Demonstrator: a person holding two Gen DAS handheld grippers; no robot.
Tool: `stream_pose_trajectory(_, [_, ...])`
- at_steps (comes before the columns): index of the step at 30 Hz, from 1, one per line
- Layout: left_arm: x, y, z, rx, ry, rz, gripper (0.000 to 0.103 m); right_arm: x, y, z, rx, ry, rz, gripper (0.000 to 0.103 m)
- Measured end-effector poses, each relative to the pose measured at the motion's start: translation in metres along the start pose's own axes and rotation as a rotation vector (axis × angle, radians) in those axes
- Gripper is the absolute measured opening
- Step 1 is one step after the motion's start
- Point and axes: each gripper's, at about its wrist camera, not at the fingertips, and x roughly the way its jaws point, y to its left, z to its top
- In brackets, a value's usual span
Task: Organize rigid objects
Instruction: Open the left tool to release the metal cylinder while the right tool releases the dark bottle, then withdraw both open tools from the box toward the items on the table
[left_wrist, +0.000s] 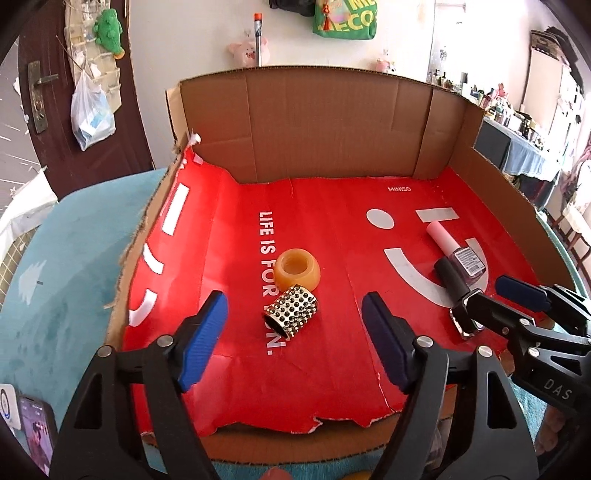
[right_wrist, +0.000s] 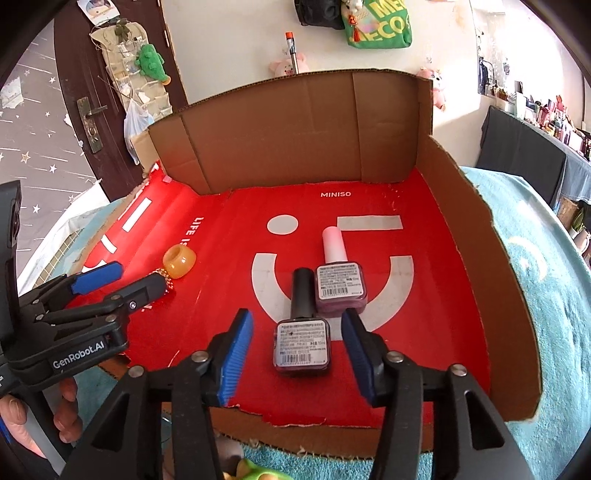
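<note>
A red paper sheet (left_wrist: 325, 229) lines an open cardboard box (left_wrist: 314, 125). On it lie an amber ring (left_wrist: 297, 273) and a studded metal cylinder (left_wrist: 291, 311), touching. My left gripper (left_wrist: 293, 336) is open, its fingers either side of the cylinder. To the right lie two nail polish bottles: a black-capped one (right_wrist: 302, 341) and a pink-capped one (right_wrist: 340, 284). My right gripper (right_wrist: 297, 352) is open, straddling the black-capped bottle. The ring (right_wrist: 180, 261) and left gripper (right_wrist: 122, 280) also show in the right wrist view.
The box stands on a teal towel (left_wrist: 74, 280) and has cardboard walls at the back (right_wrist: 295, 136) and right (right_wrist: 498, 295). A phone (left_wrist: 35, 432) lies at the near left. A brown door (left_wrist: 48, 92) is behind on the left.
</note>
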Motion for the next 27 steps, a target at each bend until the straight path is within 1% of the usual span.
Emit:
stream_pose_trajectory(2, [-0.004, 0.0, -0.001, 0.0, -0.006, -0.003, 0.076, -0.004, -0.001, -0.001, 0.006, -0.009, -0.001, 0.058])
stream_pose_trajectory(6, [-0.013, -0.002, -0.003, 0.0, -0.02, -0.002, 0.086, -0.014, -0.001, -0.002, 0.013, -0.027, 0.001, 0.065])
stream_pose_trajectory(8, [-0.017, -0.002, -0.004, -0.003, -0.027, -0.006, 0.089, -0.019, 0.0, -0.002, 0.012, -0.039, 0.005, 0.069])
stream_pose_trajectory(11, [-0.025, -0.003, -0.005, -0.007, -0.036, -0.012, 0.093, -0.027, 0.002, -0.003, 0.005, -0.057, 0.008, 0.076])
stream_pose_trajectory(13, [-0.03, -0.004, -0.006, -0.008, -0.048, -0.01, 0.096, -0.032, 0.003, -0.004, 0.003, -0.07, 0.009, 0.083])
stream_pose_trajectory(15, [-0.035, -0.003, -0.007, -0.008, -0.06, -0.006, 0.101, -0.037, 0.003, -0.005, 0.007, -0.08, 0.017, 0.087])
stream_pose_trajectory(16, [-0.037, -0.003, -0.007, -0.009, -0.065, -0.006, 0.101, -0.04, 0.003, -0.005, 0.009, -0.086, 0.02, 0.091])
stream_pose_trajectory(18, [-0.042, -0.003, -0.009, -0.011, -0.077, -0.007, 0.103, -0.044, 0.004, -0.006, 0.011, -0.098, 0.022, 0.096])
stream_pose_trajectory(20, [-0.046, -0.003, -0.01, -0.014, -0.086, -0.011, 0.103, -0.048, 0.004, -0.007, 0.009, -0.108, 0.025, 0.098])
stream_pose_trajectory(22, [-0.051, -0.002, -0.011, -0.016, -0.095, -0.013, 0.103, -0.052, 0.005, -0.008, 0.005, -0.12, 0.025, 0.103])
stream_pose_trajectory(27, [-0.061, -0.003, -0.014, -0.012, -0.111, -0.008, 0.103, -0.065, 0.007, -0.01, -0.004, -0.166, 0.022, 0.103])
